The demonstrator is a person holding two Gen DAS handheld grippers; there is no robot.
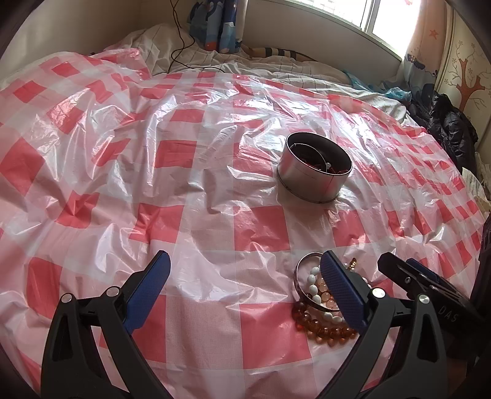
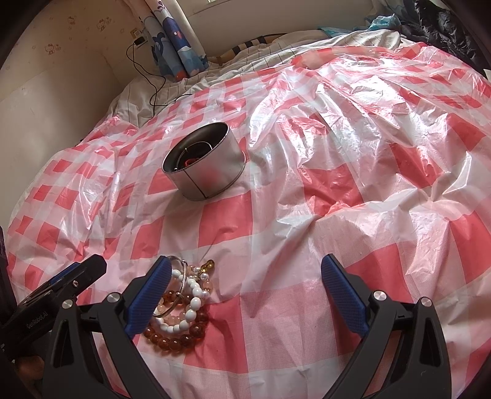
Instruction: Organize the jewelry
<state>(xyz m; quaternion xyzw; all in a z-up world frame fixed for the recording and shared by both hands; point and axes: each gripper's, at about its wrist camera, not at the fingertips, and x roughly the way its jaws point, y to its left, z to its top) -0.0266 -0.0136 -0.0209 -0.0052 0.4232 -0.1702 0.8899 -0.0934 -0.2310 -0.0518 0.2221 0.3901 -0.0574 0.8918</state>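
A pile of jewelry [image 1: 319, 304] lies on the checked sheet: amber bead bracelet [image 2: 175, 336], white bead bracelet [image 2: 191, 304], pink beads and a silver bangle [image 1: 299, 276]. A round metal tin [image 1: 314, 167] holds red jewelry and a thin ring; it also shows in the right wrist view [image 2: 204, 162]. My left gripper [image 1: 245, 270] is open and empty, its right finger beside the pile. My right gripper [image 2: 245, 273] is open and empty, its left finger over the pile's edge. The right gripper [image 1: 399, 270] shows at the left view's right edge; the left gripper [image 2: 76, 273] at the right view's left.
A red and white checked plastic sheet [image 1: 184, 184] covers a bed. A white quilt [image 1: 260, 64], a black cable [image 1: 184, 40] and a blue curtain [image 1: 214, 21] lie behind it. Dark clothing [image 1: 451, 122] is piled at the far right.
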